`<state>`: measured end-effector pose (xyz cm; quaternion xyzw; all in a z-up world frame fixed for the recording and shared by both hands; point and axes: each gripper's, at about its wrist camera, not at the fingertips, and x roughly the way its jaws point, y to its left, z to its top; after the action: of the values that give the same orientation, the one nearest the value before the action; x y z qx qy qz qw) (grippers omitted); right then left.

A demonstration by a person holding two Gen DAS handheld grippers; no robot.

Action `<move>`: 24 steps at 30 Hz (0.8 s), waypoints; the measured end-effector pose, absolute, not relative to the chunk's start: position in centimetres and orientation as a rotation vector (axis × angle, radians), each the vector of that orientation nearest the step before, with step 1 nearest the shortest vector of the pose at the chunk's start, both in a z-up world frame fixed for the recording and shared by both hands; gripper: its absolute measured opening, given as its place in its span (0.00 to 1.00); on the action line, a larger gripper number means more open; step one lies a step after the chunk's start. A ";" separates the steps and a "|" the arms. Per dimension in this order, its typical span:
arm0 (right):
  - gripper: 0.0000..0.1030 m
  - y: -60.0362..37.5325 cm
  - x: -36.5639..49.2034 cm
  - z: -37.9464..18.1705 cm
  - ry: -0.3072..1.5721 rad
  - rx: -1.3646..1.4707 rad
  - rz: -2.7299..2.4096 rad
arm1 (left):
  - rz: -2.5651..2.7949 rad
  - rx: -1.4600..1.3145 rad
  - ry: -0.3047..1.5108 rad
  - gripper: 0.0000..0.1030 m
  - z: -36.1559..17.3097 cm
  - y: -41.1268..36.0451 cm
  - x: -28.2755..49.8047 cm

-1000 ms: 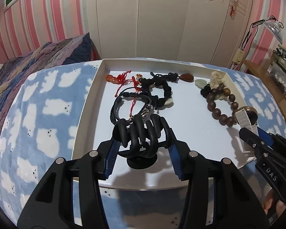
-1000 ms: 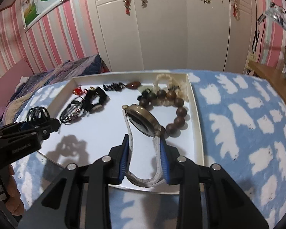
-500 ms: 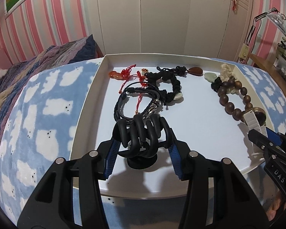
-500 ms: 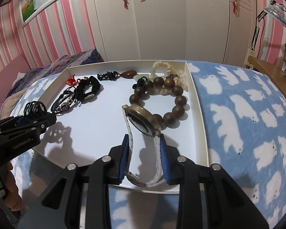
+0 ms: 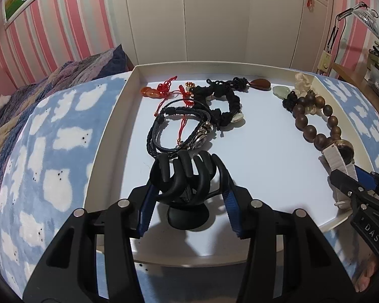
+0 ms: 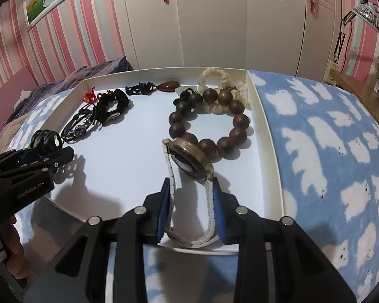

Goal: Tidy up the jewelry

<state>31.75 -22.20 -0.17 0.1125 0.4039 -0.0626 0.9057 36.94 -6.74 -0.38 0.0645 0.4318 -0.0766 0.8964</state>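
Jewelry lies in a white tray (image 5: 113,116) on the blue blanket (image 6: 328,151), where the left gripper (image 5: 187,197) clenches a black hair claw (image 5: 187,176) at 6 o'clock and the right gripper (image 6: 192,207) grasps a white-strapped watch (image 6: 189,161) beside brown beads (image 6: 209,116) toward 3 o'clock.

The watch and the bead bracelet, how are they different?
The watch has a white strap and a round brass-coloured case; the bead bracelet is a ring of big dark brown balls. The watch stands on edge, pinched in the right gripper; the bracelet lies flat and free. Both are in the white tray, touching.
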 end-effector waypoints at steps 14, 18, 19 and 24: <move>0.34 -22.2 31.8 -0.4 0.842 0.227 -0.147 | -0.124 0.174 0.887 0.54 -1.2 -6.6 37.5; 0.38 -22.2 31.7 -0.4 0.837 0.229 -0.151 | -0.117 0.175 0.884 0.59 -1.3 -6.4 37.5; 0.39 -22.2 31.7 -0.4 0.836 0.228 -0.151 | -0.118 0.176 0.884 0.63 -1.3 -6.4 37.5; 0.43 -22.4 31.5 -0.4 0.835 0.237 -0.154 | -0.114 0.192 0.875 0.68 -1.3 -6.5 37.3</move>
<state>31.49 -22.36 -0.38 0.1145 0.4041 -0.0747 0.9044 37.33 -6.49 -1.33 0.0929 0.4226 -0.0553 0.8998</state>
